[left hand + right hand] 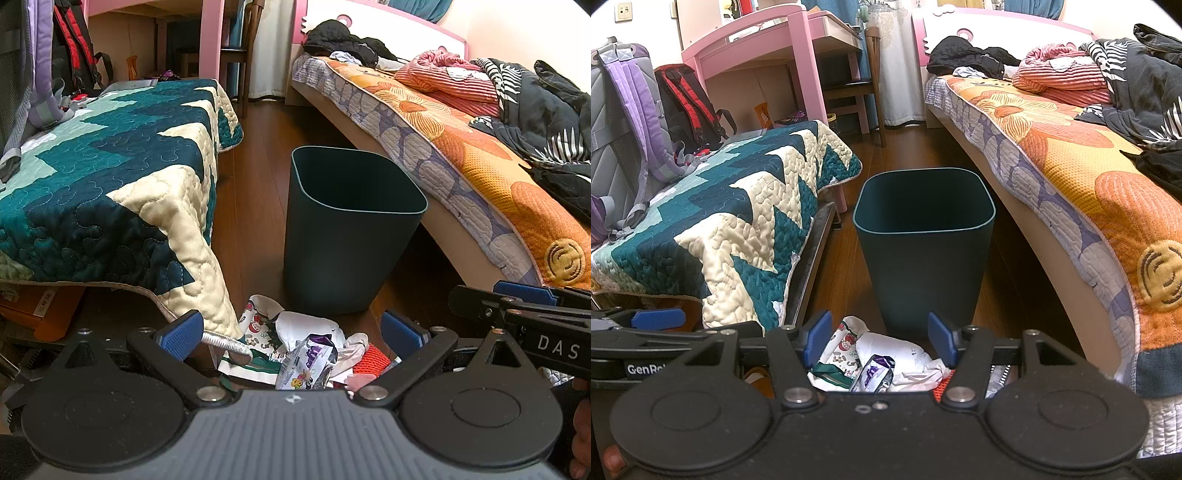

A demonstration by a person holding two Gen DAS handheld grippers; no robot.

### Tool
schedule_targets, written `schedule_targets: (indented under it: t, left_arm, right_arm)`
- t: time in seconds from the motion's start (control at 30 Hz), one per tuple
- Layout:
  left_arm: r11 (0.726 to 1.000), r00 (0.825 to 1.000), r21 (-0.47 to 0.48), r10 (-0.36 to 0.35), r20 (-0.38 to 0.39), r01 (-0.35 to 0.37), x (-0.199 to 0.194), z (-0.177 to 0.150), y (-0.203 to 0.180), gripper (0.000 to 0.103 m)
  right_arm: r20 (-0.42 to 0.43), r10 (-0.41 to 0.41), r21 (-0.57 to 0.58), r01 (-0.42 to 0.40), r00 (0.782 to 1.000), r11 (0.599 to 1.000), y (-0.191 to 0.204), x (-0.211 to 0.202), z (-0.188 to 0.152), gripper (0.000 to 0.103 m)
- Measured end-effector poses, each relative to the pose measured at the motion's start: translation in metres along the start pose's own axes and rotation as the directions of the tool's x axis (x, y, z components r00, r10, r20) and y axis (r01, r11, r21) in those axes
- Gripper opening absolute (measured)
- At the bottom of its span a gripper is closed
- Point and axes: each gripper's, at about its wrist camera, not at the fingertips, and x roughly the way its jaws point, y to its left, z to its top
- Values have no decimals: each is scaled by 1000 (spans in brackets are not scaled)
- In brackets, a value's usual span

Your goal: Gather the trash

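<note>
A pile of trash [303, 350] lies on the wooden floor: crumpled white paper, printed wrappers, a shiny purple packet [310, 363] and a red mesh piece [371, 360]. It also shows in the right wrist view [882, 360]. A dark teal bin [343, 229] stands upright just behind the pile, also in the right wrist view [923, 243]. My left gripper [291, 334] is open above the pile, holding nothing. My right gripper [879, 334] is open above the same pile, holding nothing; its finger shows at the right edge of the left wrist view [524, 295].
A low bed with a teal and cream quilt [129, 177] is on the left, its corner hanging next to the pile. A bed with an orange flowered cover [461, 147] and clothes is on the right. Backpacks [646, 110] and a pink desk [768, 51] stand behind.
</note>
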Motion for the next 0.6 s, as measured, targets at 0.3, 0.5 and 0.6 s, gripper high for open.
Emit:
schedule_targets:
  t: [0.3,0.5,0.6]
  left_arm:
    - [1000,1000,-2,-2,-3,2,1,-1,4,103]
    - [1000,1000,-3,-2,-3,2,1,-1,4,103]
    - [1000,1000,-2,-1,-3,1,1,-1,4,103]
  right_arm:
    - [0,-1,0,1,1000,1000,0,0,0,58]
    - [0,0,-2,0,1000,1000,0,0,0,58]
    - [0,0,0,0,1000,1000,1,0,0,58]
